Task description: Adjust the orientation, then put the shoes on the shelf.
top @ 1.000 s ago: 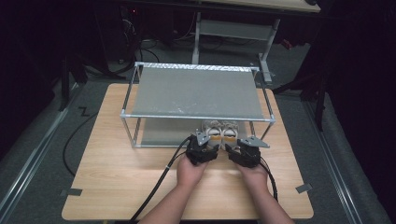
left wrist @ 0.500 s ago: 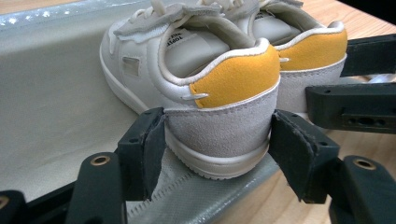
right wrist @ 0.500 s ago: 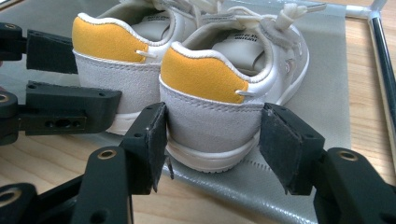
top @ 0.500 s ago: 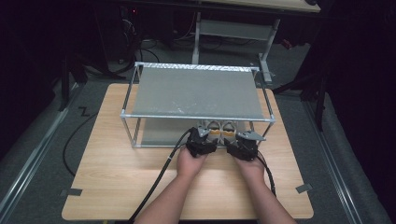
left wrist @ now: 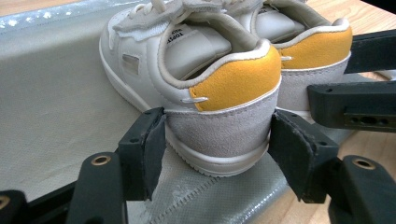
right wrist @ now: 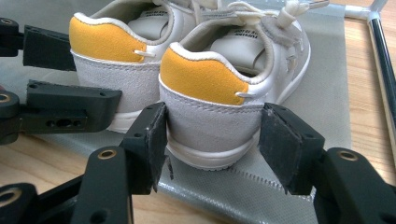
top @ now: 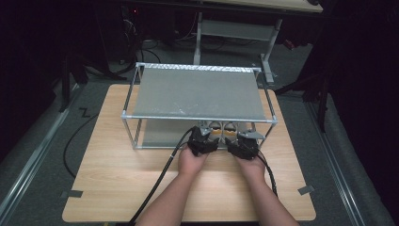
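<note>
Dim room, grey floor (top: 42,136)

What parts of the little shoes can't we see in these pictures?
- Toes of the left shoe: left gripper view, cut off by the top edge.
- Toes of the right shoe: right gripper view, cut off too.
- Tongue labels: print too small to read.
- Both shoes, high view: mostly hidden under the rack shelf.

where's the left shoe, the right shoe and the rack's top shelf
left shoe (left wrist: 219,126), left gripper view, on its grey suede heel below the yellow tab
right shoe (right wrist: 212,121), right gripper view, on its grey suede heel
rack's top shelf (top: 197,94), high view, on the bare grey fabric panel
</note>
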Action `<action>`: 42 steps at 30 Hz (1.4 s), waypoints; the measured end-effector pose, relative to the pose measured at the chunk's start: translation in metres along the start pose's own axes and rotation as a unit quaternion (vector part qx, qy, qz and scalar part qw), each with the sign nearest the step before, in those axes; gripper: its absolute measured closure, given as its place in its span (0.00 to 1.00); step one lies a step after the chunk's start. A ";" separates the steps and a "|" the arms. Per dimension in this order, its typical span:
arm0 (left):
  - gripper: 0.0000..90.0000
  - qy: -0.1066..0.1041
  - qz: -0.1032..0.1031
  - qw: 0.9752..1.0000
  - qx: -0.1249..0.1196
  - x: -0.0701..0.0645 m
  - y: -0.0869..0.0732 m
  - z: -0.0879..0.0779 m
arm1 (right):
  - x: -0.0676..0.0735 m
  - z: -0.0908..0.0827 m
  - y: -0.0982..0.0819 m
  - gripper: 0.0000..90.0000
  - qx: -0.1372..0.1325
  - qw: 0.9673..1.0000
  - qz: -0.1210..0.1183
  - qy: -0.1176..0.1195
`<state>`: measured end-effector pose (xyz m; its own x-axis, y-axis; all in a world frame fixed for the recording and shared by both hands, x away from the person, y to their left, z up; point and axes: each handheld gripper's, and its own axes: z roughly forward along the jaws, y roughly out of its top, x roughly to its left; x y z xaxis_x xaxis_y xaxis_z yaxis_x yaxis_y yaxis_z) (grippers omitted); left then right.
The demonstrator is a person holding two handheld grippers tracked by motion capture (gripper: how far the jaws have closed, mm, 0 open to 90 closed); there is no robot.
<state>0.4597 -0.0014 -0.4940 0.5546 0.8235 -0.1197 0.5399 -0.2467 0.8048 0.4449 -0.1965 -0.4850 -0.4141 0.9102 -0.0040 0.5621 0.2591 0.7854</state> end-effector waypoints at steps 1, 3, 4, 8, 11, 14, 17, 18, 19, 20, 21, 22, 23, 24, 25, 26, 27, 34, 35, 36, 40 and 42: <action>0.41 0.001 -0.001 1.000 -0.001 0.000 0.000 0.000 | 0.000 0.000 0.000 0.47 -0.001 1.000 -0.002 0.000; 0.41 0.002 0.000 1.000 -0.001 0.000 -0.001 0.000 | -0.001 0.001 0.000 0.47 -0.001 1.000 -0.003 0.000; 0.41 0.002 0.000 1.000 -0.002 0.000 -0.001 0.000 | 0.000 0.001 0.000 0.47 -0.001 1.000 -0.005 0.000; 0.41 0.003 -0.002 1.000 -0.002 -0.001 -0.001 0.000 | 0.000 0.000 0.000 0.47 -0.001 1.000 -0.003 -0.002; 0.40 0.010 -0.002 1.000 -0.003 -0.003 -0.001 0.000 | 0.000 0.000 0.000 0.47 -0.002 1.000 -0.006 -0.003; 0.40 0.014 -0.004 1.000 -0.010 -0.003 -0.002 -0.002 | 0.000 0.000 0.000 0.46 0.000 1.000 -0.001 -0.003; 0.41 0.013 -0.011 1.000 -0.016 -0.004 -0.001 -0.004 | 0.001 -0.002 0.000 0.48 -0.001 1.000 -0.001 -0.005; 0.41 0.013 -0.011 1.000 -0.017 -0.004 -0.001 -0.004 | 0.001 -0.003 0.000 0.48 -0.001 1.000 -0.001 -0.005; 0.40 0.013 -0.011 1.000 -0.017 -0.004 -0.001 -0.004 | 0.001 -0.004 0.001 0.49 -0.003 1.000 -0.002 -0.006; 0.40 0.013 -0.012 1.000 -0.016 -0.005 -0.001 -0.004 | 0.001 -0.004 0.001 0.50 -0.005 1.000 -0.004 -0.007; 0.40 0.012 -0.013 1.000 -0.017 -0.005 -0.001 -0.005 | 0.001 -0.005 0.001 0.50 -0.006 1.000 -0.008 -0.007; 0.40 0.012 -0.014 1.000 -0.018 -0.005 -0.001 -0.005 | 0.001 -0.006 0.001 0.50 -0.006 1.000 -0.009 -0.009; 0.40 0.011 -0.015 1.000 -0.017 -0.005 -0.001 -0.005 | 0.002 -0.006 0.001 0.50 -0.006 1.000 -0.004 -0.010; 0.40 0.012 -0.011 1.000 -0.015 -0.005 -0.001 -0.006 | 0.001 -0.007 0.001 0.50 -0.008 1.000 -0.007 -0.009; 0.39 0.010 -0.014 1.000 -0.015 -0.006 -0.001 -0.006 | 0.000 -0.008 0.001 0.50 -0.008 1.000 -0.008 -0.010; 0.39 0.009 -0.015 1.000 -0.015 -0.006 -0.001 -0.006 | 0.000 -0.008 0.002 0.50 -0.007 1.000 -0.009 -0.010; 0.39 0.010 -0.014 1.000 -0.015 -0.006 -0.001 -0.006 | 0.000 -0.009 0.002 0.50 -0.007 1.000 -0.010 -0.011; 0.37 -0.003 0.005 1.000 -0.018 -0.012 -0.006 -0.021 | 0.000 -0.023 -0.004 0.49 -0.008 1.000 -0.006 -0.007; 0.37 -0.006 0.009 1.000 -0.021 -0.015 -0.011 -0.029 | 0.000 -0.026 -0.006 0.48 -0.008 1.000 -0.004 -0.006; 0.37 -0.004 0.017 1.000 -0.018 -0.015 -0.014 -0.033 | 0.000 -0.033 -0.010 0.48 -0.012 1.000 0.003 -0.003; 0.36 -0.008 0.046 0.999 -0.016 -0.016 -0.033 -0.063 | -0.001 -0.054 -0.022 0.46 -0.001 1.000 0.003 -0.004; 0.35 -0.004 0.057 0.998 -0.006 -0.012 -0.044 -0.080 | -0.003 -0.068 -0.031 0.45 0.006 1.000 0.005 -0.007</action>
<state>0.3780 0.0405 -0.4816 0.6171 0.7862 -0.0316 0.4654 -0.3324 0.8203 0.3802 -0.2293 -0.4670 -0.3980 0.9173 -0.0056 0.5745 0.2540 0.7781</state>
